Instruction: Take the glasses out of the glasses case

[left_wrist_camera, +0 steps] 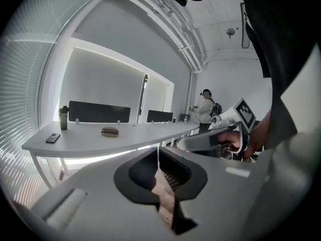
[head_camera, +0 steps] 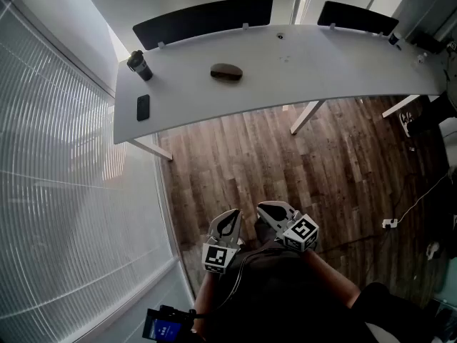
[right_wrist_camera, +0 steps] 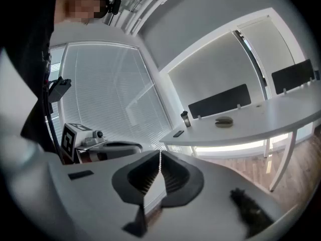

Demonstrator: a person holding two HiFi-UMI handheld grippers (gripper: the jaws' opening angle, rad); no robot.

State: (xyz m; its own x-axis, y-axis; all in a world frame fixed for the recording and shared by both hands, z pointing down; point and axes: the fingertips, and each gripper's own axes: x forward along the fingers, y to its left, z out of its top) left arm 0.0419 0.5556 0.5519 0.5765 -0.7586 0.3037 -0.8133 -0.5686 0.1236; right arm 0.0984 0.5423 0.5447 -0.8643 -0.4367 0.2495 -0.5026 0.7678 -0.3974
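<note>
A closed brown glasses case (head_camera: 226, 71) lies on the long white table (head_camera: 321, 70), far ahead of me. It is also small in the left gripper view, glasses case (left_wrist_camera: 110, 131), and in the right gripper view, glasses case (right_wrist_camera: 223, 121). My left gripper (head_camera: 227, 222) and right gripper (head_camera: 273, 211) are held close to my body over the wooden floor, well short of the table. Both are shut with nothing between the jaws: left gripper (left_wrist_camera: 159, 150), right gripper (right_wrist_camera: 160, 154).
A dark bottle (head_camera: 139, 65) and a black phone (head_camera: 143, 107) sit at the table's left end. Black chairs (head_camera: 203, 18) stand behind the table. Window blinds (head_camera: 64, 191) run along the left. Cables (head_camera: 414, 199) lie on the floor at right. Another person (left_wrist_camera: 205, 110) stands far off.
</note>
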